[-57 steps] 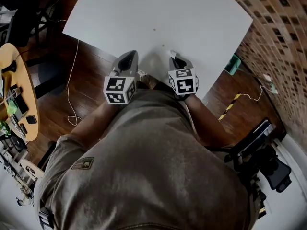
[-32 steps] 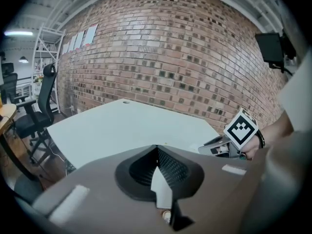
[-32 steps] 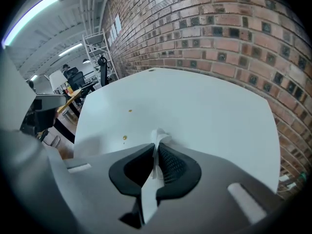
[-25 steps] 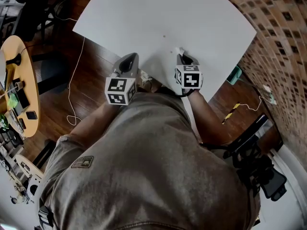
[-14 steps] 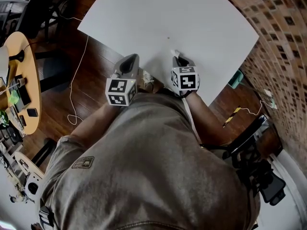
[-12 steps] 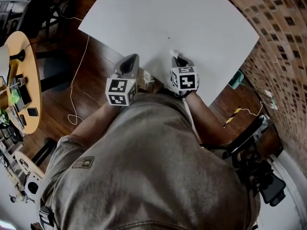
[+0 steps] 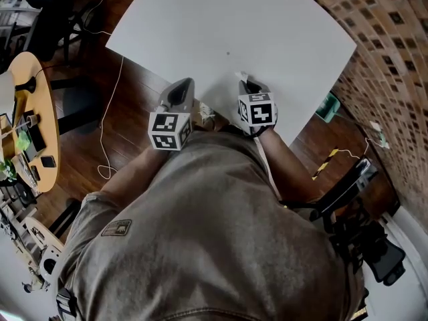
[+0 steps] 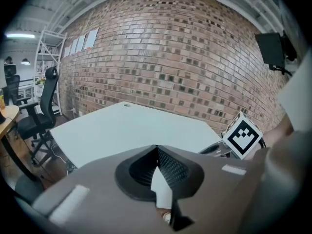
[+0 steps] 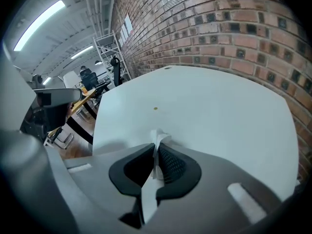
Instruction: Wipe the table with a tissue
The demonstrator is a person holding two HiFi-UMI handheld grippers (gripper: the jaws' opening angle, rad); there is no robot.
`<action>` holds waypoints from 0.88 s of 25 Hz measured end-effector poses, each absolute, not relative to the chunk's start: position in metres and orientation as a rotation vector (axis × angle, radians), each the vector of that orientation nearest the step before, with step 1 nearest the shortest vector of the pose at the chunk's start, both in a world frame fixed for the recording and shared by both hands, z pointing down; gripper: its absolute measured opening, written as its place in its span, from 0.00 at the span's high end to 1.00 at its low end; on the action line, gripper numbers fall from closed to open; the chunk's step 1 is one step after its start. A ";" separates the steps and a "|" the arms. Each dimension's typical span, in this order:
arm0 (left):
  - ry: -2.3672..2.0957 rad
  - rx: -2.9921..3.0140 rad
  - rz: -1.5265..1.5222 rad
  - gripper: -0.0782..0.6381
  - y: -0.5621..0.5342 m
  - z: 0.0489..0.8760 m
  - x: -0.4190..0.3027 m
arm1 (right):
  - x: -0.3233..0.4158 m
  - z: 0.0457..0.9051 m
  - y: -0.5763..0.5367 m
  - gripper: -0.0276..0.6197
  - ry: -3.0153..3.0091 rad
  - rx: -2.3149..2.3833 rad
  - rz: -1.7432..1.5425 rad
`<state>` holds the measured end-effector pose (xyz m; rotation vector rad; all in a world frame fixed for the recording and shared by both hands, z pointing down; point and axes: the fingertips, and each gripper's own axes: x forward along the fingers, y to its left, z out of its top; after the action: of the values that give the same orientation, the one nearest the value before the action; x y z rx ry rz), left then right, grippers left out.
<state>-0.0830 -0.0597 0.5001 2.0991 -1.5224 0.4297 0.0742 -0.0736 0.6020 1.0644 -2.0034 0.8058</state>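
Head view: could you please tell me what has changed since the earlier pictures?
The right gripper, shut on the tissue, edged it slightly nearer the speck on the table. The left gripper stayed put at the table's near edge.

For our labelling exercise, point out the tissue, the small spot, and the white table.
tissue (image 9: 159,138): right gripper view, tuft beyond the jaws.
small spot (image 9: 155,108): right gripper view, its centre.
white table (image 7: 287,32): head view, bare top.

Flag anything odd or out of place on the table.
Only a small speck mars the white table, a little ahead of the tissue pinched in the right gripper. Nothing spilled, askew or damaged shows.
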 end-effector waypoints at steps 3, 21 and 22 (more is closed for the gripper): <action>-1.509 2.113 0.439 0.89 -0.061 0.500 -0.074 | 0.096 0.602 -0.077 0.91 -1.981 1.117 0.818; -1.435 2.140 0.469 0.89 -0.071 0.508 -0.063 | 0.169 0.602 -0.095 0.91 -1.851 1.335 0.855; -1.439 2.133 0.465 0.89 -0.071 0.510 -0.066 | 0.166 0.602 -0.098 0.91 -1.852 1.333 0.853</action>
<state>-0.0665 -0.0713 0.5097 2.1329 -1.4387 0.4649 0.1658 -0.0976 0.6017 1.3326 -1.8520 0.8526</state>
